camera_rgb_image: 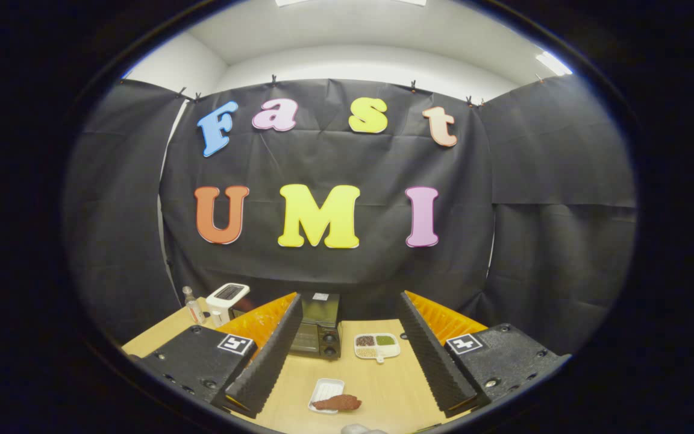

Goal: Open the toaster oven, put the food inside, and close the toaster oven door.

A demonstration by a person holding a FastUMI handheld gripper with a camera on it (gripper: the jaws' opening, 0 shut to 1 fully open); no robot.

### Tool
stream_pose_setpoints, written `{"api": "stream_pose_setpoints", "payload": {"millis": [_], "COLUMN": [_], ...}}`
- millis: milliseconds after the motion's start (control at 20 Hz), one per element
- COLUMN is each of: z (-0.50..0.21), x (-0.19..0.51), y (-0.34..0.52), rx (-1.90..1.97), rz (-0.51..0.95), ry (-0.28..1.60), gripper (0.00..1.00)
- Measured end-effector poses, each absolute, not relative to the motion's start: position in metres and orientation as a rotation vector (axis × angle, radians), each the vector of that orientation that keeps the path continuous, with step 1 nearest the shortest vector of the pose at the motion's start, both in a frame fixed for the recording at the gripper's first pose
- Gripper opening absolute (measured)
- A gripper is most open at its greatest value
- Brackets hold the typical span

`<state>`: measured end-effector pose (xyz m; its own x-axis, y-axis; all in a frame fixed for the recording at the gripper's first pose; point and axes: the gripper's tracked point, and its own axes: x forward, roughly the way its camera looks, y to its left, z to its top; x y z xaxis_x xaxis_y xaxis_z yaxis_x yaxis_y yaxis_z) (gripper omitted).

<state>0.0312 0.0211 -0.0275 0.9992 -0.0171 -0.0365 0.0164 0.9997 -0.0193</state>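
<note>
Gripper (347, 355) hangs wide open with nothing in it, lined up so the oven (318, 328) sits shut at lower centre between the fingers, and the food (338, 402) waits on its tray (326, 390) near the bottom, probably parked close for an easy grab.

I see the black toaster oven (318, 330) upright, door closed, beyond the fingers; the reddish-brown food (338, 402) lies across a white tray (325, 390) between them.

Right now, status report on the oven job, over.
Fingers open, holding nothing. Toaster oven door shut, beyond them. Food on white tray between them. Path clear.
</note>
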Motion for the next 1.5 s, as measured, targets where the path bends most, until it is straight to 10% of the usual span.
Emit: {"api": "stream_pose_setpoints", "payload": {"millis": [1500], "z": [-0.258], "x": [0.328], "y": [0.213], "rx": [0.052], "rz": [-0.012], "ry": [0.358], "gripper": [1.0]}}
